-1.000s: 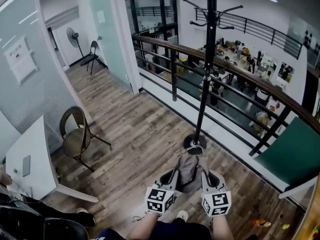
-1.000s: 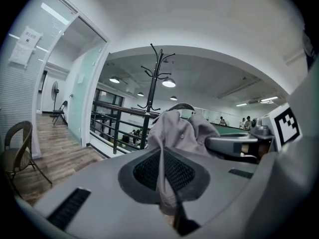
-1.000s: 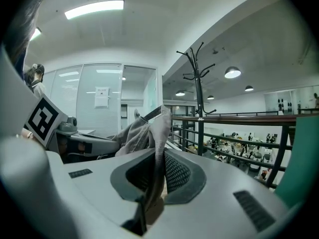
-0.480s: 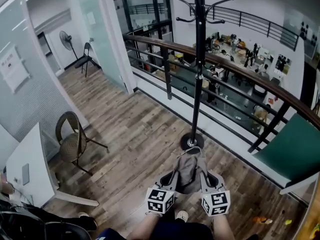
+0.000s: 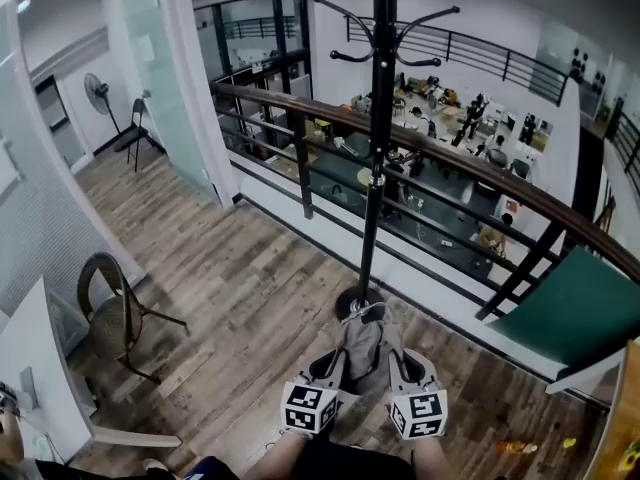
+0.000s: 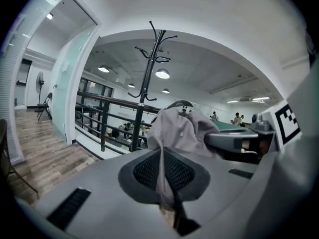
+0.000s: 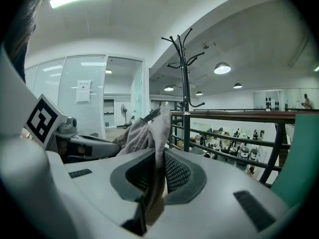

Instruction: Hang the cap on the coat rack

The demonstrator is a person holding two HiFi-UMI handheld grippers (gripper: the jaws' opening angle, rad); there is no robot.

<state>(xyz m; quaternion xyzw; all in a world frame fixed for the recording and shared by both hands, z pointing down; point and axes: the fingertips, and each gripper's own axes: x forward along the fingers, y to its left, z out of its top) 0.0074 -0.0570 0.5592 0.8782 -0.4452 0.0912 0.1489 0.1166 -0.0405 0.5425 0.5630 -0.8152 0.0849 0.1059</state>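
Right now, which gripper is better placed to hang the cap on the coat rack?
Neither: left gripper and right gripper both grip the cap, and the coat rack stands ahead, midway between them.

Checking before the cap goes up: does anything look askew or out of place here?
Nothing stands out. The cap is pinched, crumpled, between the left gripper and right gripper; the coat rack stands upright, hooks bare.

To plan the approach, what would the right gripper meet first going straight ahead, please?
The right gripper, shut on the cap, would likely meet the coat rack pole; depth is unclear.
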